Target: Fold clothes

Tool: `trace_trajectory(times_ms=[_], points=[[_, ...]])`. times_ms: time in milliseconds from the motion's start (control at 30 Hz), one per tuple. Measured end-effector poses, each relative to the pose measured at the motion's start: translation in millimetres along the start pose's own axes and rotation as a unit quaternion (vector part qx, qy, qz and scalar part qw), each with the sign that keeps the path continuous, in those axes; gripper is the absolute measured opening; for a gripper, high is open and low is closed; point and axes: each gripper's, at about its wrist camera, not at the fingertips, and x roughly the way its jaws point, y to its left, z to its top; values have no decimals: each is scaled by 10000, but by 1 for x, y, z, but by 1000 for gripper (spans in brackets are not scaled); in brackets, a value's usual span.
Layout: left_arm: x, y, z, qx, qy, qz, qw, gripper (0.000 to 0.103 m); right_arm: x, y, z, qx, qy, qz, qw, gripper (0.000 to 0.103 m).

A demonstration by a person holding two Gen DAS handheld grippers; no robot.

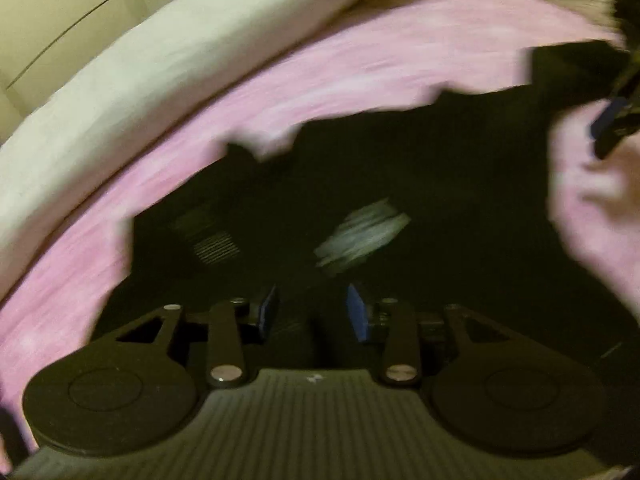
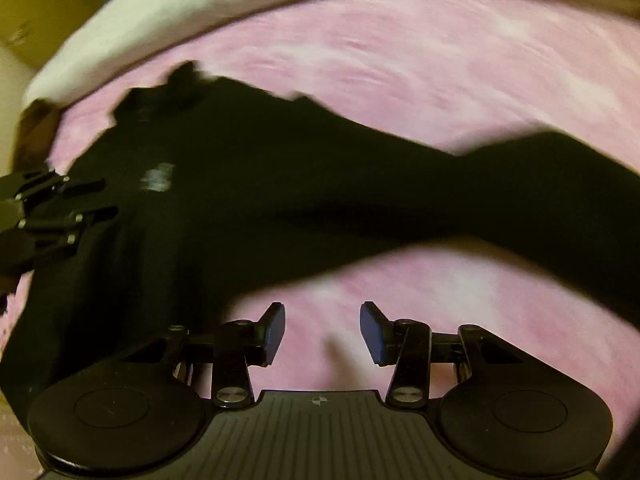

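Observation:
A black garment (image 1: 360,168) with a pale printed patch (image 1: 362,236) lies spread on a pink blanket (image 1: 280,80). My left gripper (image 1: 314,314) hovers open right over the dark cloth, nothing between its blue pads. In the right wrist view the same black garment (image 2: 248,200) stretches across the pink blanket (image 2: 400,64), one long part (image 2: 520,200) running off to the right. My right gripper (image 2: 322,332) stands open above bare pink blanket just short of the garment's near edge. The left gripper (image 2: 100,200) shows at the left edge over the cloth. Both views are blurred.
A white padded edge (image 1: 120,80) borders the pink blanket on the far left, also seen as a white padded edge (image 2: 160,12) in the right wrist view. Pale wall or cupboard panels (image 1: 48,12) stand beyond it. The right gripper (image 1: 612,120) appears at the far right.

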Motion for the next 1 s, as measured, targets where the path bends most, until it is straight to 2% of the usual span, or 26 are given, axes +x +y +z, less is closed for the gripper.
trace_trajectory(times_ms=[33,100,167,267,367,500,533,600,633,667,700,767,867,1000], points=[[1,25,-8,-99,63,165,9998,43,9,15,10,-167,-52,57,9998,48],[6,73,-23,-227,141,447,9986,43,29,45,32,-544,-180,122,9983,52],[20,116,-35,-401,217,471,9978,49,50,77,59,-960,-334,150,9947,56],[51,167,-52,-662,265,394,9967,49,87,114,105,-1422,-612,70,9879,64],[79,196,-60,-856,187,-55,9961,49,128,139,142,-1729,-742,-200,9819,65],[85,205,-66,-930,-15,-473,9945,52,175,160,170,-2008,-812,-526,9749,65],[86,206,-67,-933,-63,-564,9940,48,185,165,173,-2075,-765,-561,9736,65],[87,209,-69,-939,-161,-747,9926,25,200,172,178,-2223,-680,-579,9709,66],[88,211,-71,-941,-209,-838,9918,7,207,176,180,-2293,-628,-573,9696,65],[87,212,-71,-944,-256,-877,9913,6,210,179,182,-2349,-547,-541,9690,63],[84,213,-71,-948,-299,-863,9913,6,213,183,183,-2393,-456,-554,9683,34],[75,221,-70,-1042,-458,-809,9902,6,214,193,186,-2429,-292,-634,9675,14],[60,241,-65,-1182,-716,-706,9879,6,194,214,197,-2538,-528,-737,9630,9],[51,277,-53,-1415,-986,-416,9841,6,176,236,235,-2603,-1089,-771,9563,8]])
